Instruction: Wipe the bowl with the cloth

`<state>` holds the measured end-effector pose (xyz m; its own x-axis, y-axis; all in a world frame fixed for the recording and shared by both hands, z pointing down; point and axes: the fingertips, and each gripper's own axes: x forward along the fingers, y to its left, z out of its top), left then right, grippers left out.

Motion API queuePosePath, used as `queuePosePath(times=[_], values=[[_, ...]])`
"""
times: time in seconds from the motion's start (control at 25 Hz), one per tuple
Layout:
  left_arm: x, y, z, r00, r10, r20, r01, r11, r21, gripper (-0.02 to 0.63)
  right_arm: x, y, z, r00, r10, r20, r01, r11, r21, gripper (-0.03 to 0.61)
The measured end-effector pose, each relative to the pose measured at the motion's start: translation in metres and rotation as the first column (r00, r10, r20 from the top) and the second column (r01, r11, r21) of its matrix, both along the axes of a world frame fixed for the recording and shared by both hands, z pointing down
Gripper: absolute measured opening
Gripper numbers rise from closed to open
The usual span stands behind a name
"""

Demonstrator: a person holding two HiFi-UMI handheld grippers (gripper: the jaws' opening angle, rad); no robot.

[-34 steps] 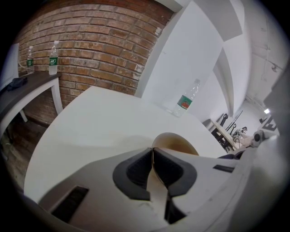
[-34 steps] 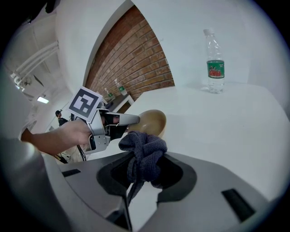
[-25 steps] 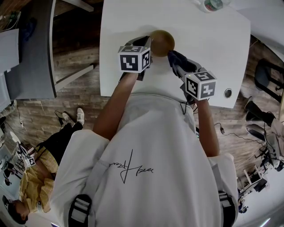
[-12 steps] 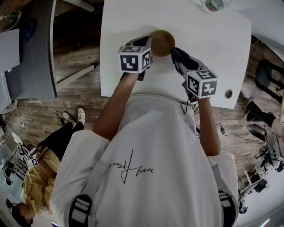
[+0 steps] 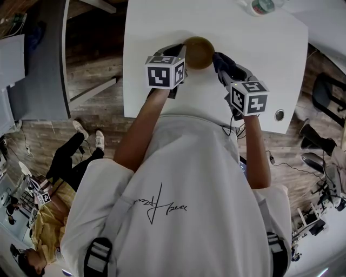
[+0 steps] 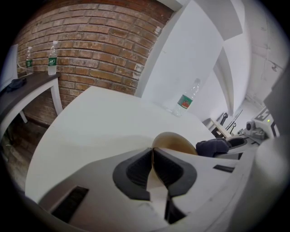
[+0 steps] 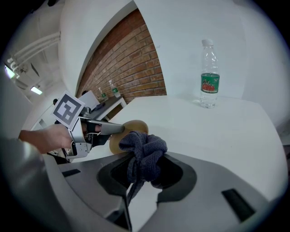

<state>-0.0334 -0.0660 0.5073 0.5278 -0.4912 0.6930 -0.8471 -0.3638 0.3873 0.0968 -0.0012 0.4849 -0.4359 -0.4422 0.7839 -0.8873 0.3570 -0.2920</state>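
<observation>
A tan wooden bowl [image 5: 199,52] is held tipped on its side over the white table [image 5: 259,76]. My left gripper [image 5: 181,51] is shut on the bowl's rim; the thin rim [image 6: 153,158] runs between the jaws in the left gripper view. The bowl [image 6: 177,144] opens to the right there. My right gripper [image 5: 220,60] is shut on a bunched dark blue cloth [image 7: 144,152], just right of the bowl [image 7: 129,132] and a little apart from it. The cloth [image 6: 213,147] shows beside the bowl in the left gripper view.
A water bottle [image 7: 209,81] with a green label stands at the table's far side, seen too as a bottle [image 5: 258,5] in the head view. A grey desk [image 5: 38,59] lies left. A person [image 5: 48,189] sits on the floor at the lower left.
My right gripper with the cloth has drawn away to the right of the bowl. The left gripper and bowl stay put. The person on the floor has shifted their legs.
</observation>
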Motion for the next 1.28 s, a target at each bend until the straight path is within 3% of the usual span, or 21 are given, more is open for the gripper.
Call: queuePosePath(times=[1.28], values=[[0.003, 0.001, 0.002, 1.0, 0.0, -0.008, 0.0, 1.0, -0.008, 0.017, 0.001, -0.046, 0.001, 0.997, -0.041, -0.067, 0.045, 0.997, 0.059, 0.104]])
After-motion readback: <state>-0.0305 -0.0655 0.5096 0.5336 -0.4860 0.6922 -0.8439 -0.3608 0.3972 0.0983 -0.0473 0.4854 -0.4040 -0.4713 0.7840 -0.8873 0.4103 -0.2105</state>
